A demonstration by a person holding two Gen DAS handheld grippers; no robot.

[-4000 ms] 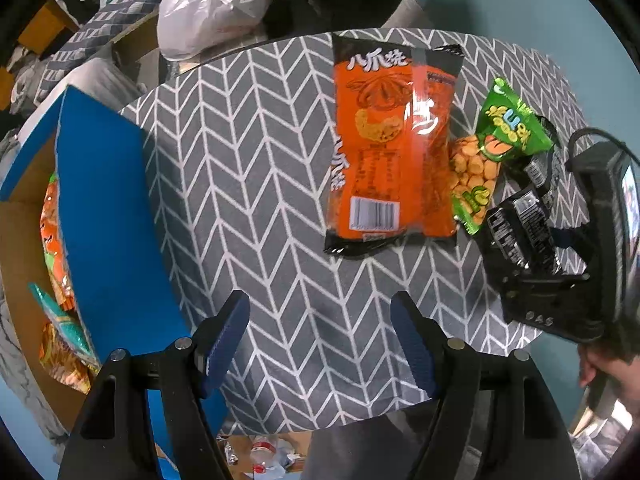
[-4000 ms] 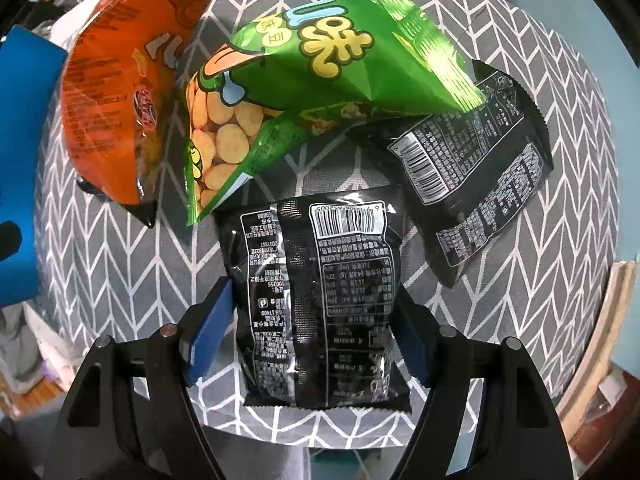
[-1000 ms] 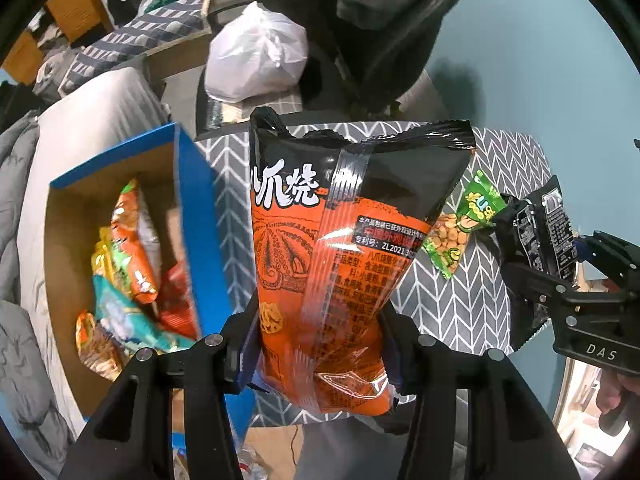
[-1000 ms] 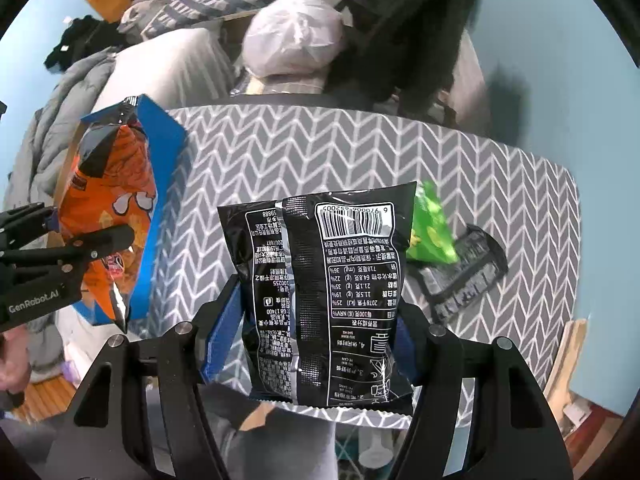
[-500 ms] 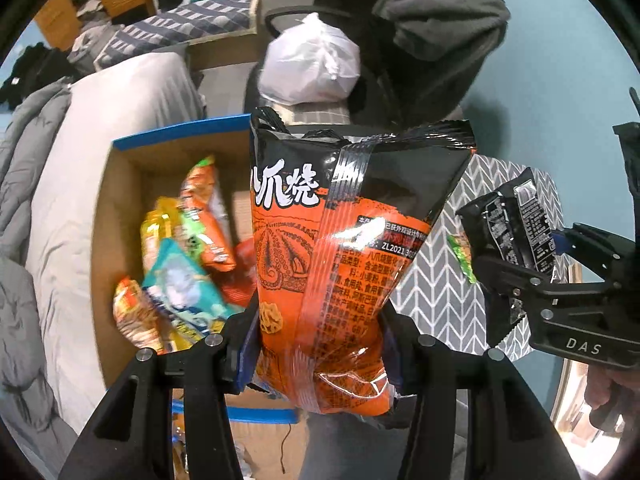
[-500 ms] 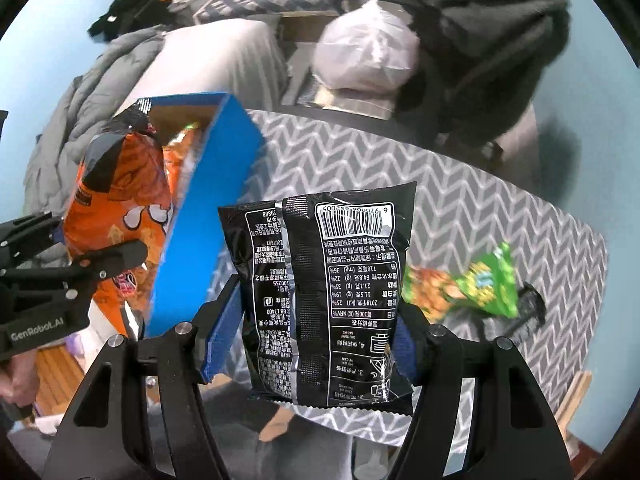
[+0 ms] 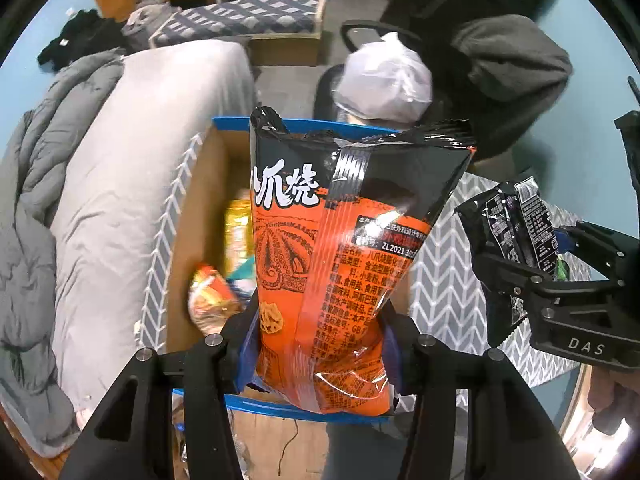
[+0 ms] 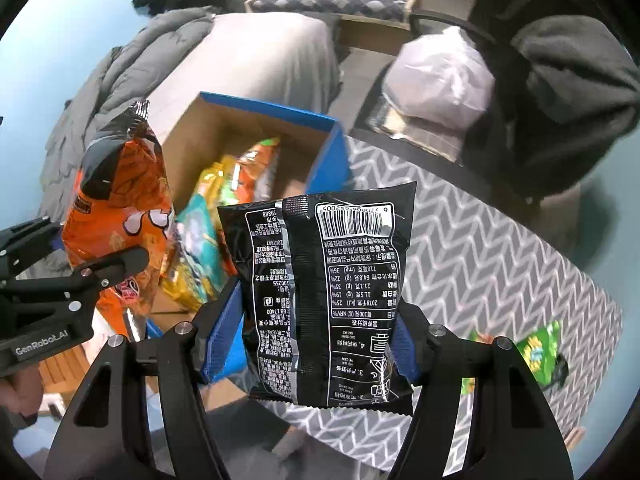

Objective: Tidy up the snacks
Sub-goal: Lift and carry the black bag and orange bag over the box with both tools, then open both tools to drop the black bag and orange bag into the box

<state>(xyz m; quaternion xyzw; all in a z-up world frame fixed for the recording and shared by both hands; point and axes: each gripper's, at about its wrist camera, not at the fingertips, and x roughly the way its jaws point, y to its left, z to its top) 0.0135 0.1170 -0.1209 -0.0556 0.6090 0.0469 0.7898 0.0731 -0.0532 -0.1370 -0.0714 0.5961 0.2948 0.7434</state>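
My left gripper [image 7: 320, 344] is shut on a tall orange and black snack bag [image 7: 340, 248], which hangs over the open cardboard box [image 7: 200, 200] with blue rims. My right gripper [image 8: 308, 352] is shut on a black snack bag [image 8: 332, 296], held above the gap between the box [image 8: 224, 128] and the chevron-patterned table [image 8: 500, 256]. The right wrist view shows the orange bag [image 8: 120, 200] in the left gripper [image 8: 96, 272] at the left. The left wrist view shows the black bag [image 7: 516, 232] at the right. A green snack bag [image 8: 536, 352] lies on the table.
Several colourful snack packs [image 8: 224, 208] lie inside the box. A grey bed with a duvet [image 7: 80, 200] runs along the left. A white plastic bag [image 7: 384, 80] sits on a chair behind the table, with a dark jacket [image 7: 512, 56] beside it.
Both grippers have carried their bags leftward from over the table toward the box. The box now lies straight under the orange bag, and the table has slid off to the right.
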